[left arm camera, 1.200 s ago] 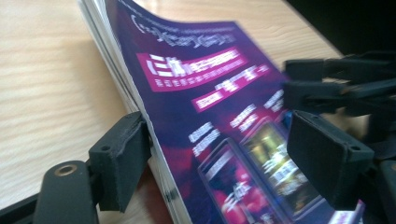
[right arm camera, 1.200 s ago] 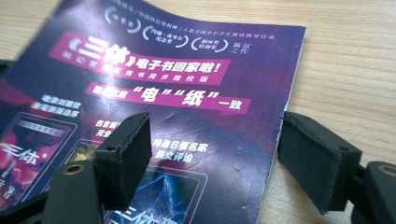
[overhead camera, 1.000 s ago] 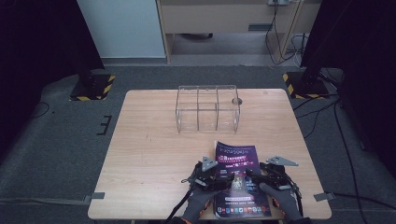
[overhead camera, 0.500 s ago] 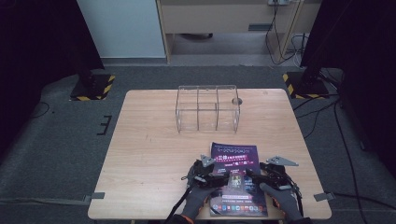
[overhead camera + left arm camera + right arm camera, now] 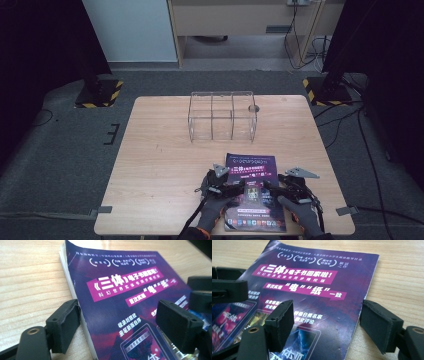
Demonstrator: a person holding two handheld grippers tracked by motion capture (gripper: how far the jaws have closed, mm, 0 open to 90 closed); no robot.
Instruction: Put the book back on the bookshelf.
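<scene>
High view: purple booklet (image 5: 252, 192) flat on the wooden surface (image 5: 160, 165), near edge; left gripper (image 5: 223, 184) and right gripper (image 5: 280, 186) at its two long sides. Clear acrylic organiser (image 5: 222, 116) well apart, toward the far edge.

Left gripper view: jaws apart, straddling the booklet's (image 5: 120, 305) edge; one pad just beside the page stack, one above the cover.

Right gripper view: jaws apart, straddling the opposite edge of the booklet (image 5: 319, 297), not pressing it.
</scene>
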